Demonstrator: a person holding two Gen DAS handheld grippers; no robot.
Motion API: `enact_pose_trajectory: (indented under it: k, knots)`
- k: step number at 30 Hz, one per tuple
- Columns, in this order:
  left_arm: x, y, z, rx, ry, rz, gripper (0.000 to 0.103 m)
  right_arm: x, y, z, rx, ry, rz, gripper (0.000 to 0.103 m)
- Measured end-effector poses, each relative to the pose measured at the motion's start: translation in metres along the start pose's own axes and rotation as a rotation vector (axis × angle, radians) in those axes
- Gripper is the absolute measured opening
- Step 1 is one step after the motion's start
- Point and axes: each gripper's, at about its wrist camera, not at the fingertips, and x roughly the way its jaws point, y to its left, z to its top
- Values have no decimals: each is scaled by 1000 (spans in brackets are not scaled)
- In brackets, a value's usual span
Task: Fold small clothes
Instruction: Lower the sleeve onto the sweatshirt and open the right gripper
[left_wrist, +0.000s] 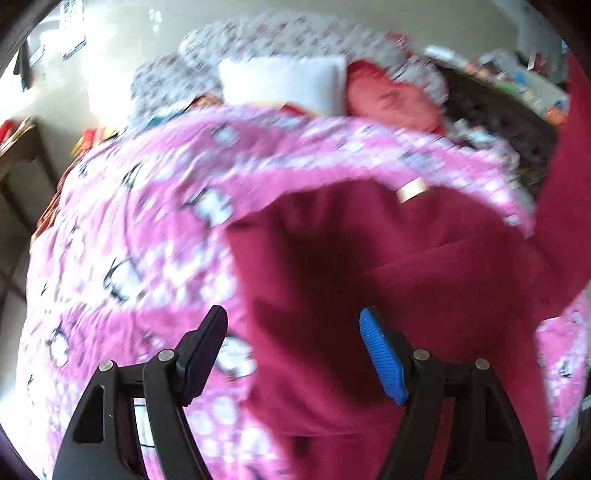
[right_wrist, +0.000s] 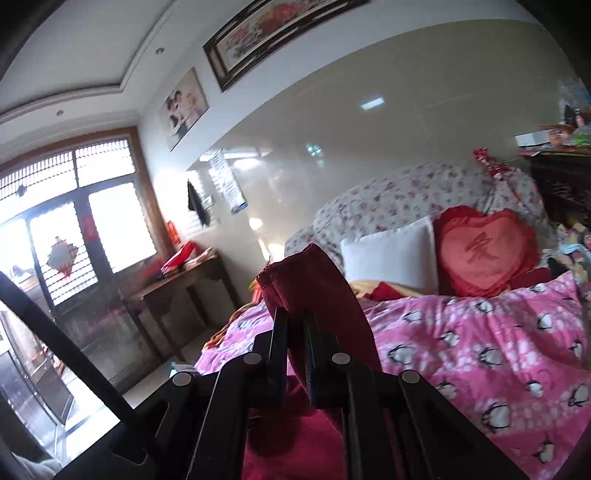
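Left gripper (left_wrist: 291, 354) hangs over the bed with its jaws spread wide and nothing between them; one black finger (left_wrist: 207, 343) and one blue pad (left_wrist: 382, 358) frame the garment (left_wrist: 369, 288) below. That garment, a dark red cloth, lies spread on the pink quilt (left_wrist: 129, 240) from the centre toward 5 o'clock in the left view, with a tan label (left_wrist: 413, 189) near its far edge at 1 o'clock. Motion blur limits finer detail. Right gripper (right_wrist: 295, 317) is clenched on a corner of the same garment (right_wrist: 314, 273); the cloth rises between the jaws and drapes back toward 6 o'clock. Holding one corner aloft probably keeps that edge taut and free for folding over, while the released left gripper appears positioned to take a second corner or pin the cloth flat. Beyond, at 12 to 1 o'clock, a white pillow (right_wrist: 388, 254) and heart cushion (right_wrist: 484, 251) lie well apart from the work.
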Motion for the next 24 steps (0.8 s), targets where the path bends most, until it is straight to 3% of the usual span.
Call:
enact_pose_trajectory:
  k: [2, 5, 11, 17, 21, 24]
  knots:
    - [18, 13, -4, -46, 40, 33, 74, 15, 9, -6, 0, 23, 23, 9]
    - [39, 27, -3, -120, 87, 0, 74, 45, 22, -18, 5, 67, 58, 9]
    - [14, 49, -8, -195, 33, -58, 74, 111, 56, -55, -38, 165, 97, 9]
    - [-21, 89, -18, -268, -32, -68, 74, 192, 83, -126, -44, 348, 172, 9]
    - [-22, 110, -22, -346, -41, -93, 74, 236, 92, -186, -76, 536, 182, 9]
    - [-19, 113, -28, -364, -29, -99, 74, 250, 75, -207, -18, 633, 126, 23]
